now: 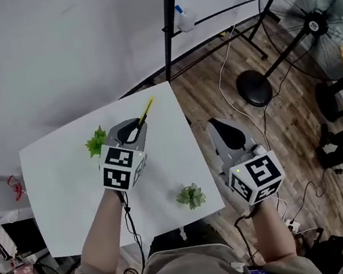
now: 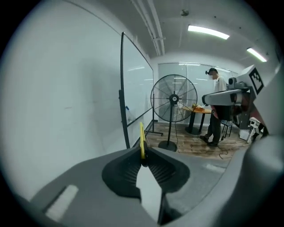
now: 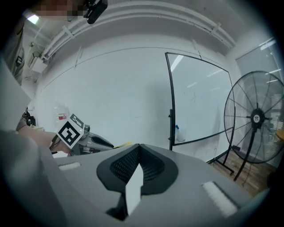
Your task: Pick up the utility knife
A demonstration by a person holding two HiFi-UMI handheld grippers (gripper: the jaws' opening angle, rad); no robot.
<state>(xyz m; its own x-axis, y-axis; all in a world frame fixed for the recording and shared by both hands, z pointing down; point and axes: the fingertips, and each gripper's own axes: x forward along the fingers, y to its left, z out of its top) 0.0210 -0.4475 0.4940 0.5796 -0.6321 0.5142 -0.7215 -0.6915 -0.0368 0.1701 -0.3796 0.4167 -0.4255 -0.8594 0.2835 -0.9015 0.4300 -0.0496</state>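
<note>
The utility knife [image 1: 146,110] is thin and yellow, with a dark lower end. It sticks out up and to the right from my left gripper [image 1: 130,133], which is shut on it above the white table [image 1: 62,184]. In the left gripper view the yellow knife [image 2: 142,139] stands edge-on between the closed jaws of the left gripper [image 2: 143,154]. My right gripper [image 1: 226,132] hovers past the table's right edge over the wooden floor, shut with nothing in it. In the right gripper view the right gripper [image 3: 139,146] has its jaws touching, and the knife [image 3: 122,144] shows at the left.
Two small green plants [image 1: 96,141] [image 1: 191,196] sit on the table. A whiteboard stand [image 1: 169,23] rises behind it. A large floor fan [image 1: 314,18] and cables are on the floor at the right. A person [image 2: 215,106] stands far off by an orange table.
</note>
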